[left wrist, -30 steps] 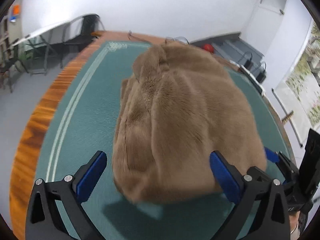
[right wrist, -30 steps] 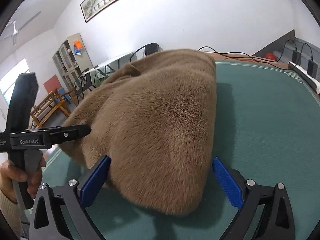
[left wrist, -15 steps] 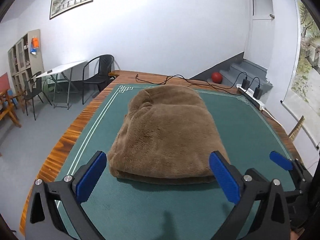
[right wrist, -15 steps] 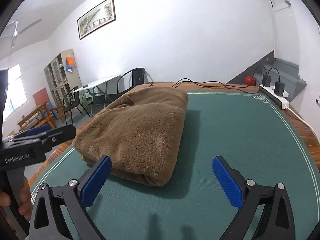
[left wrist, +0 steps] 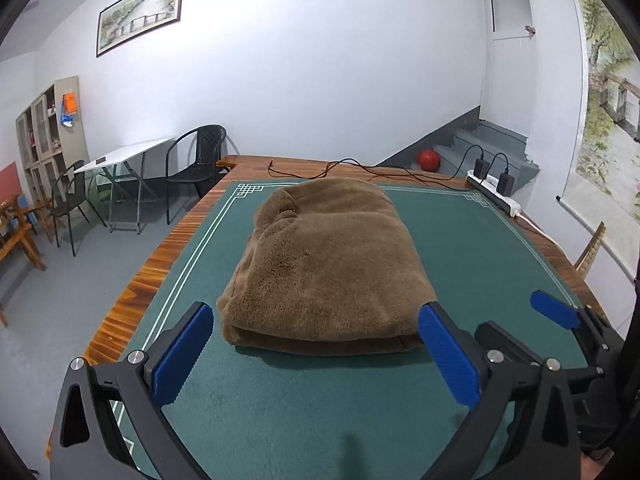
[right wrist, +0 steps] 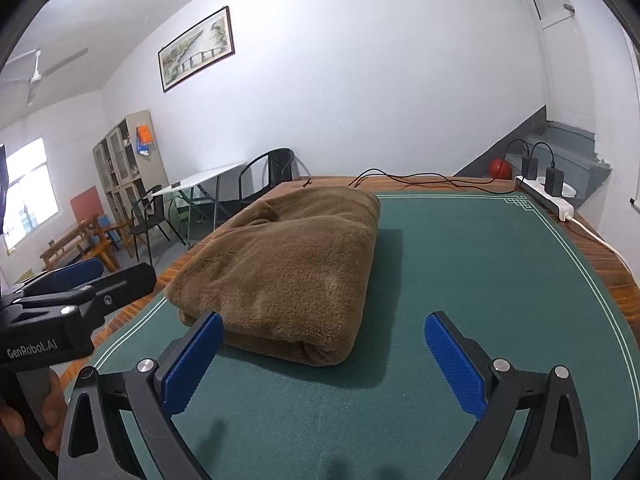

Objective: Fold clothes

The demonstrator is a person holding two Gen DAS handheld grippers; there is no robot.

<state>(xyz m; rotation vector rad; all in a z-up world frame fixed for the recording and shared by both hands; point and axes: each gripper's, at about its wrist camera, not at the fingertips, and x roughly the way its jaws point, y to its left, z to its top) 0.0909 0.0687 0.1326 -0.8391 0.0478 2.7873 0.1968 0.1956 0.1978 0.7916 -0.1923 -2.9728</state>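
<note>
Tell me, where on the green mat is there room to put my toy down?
The green mat is bare between the brown folded garment and the power strip. A bare strip also runs in front of the garment, by the open right gripper. The left side is tight: the garment lies near the mat's white border.
</note>
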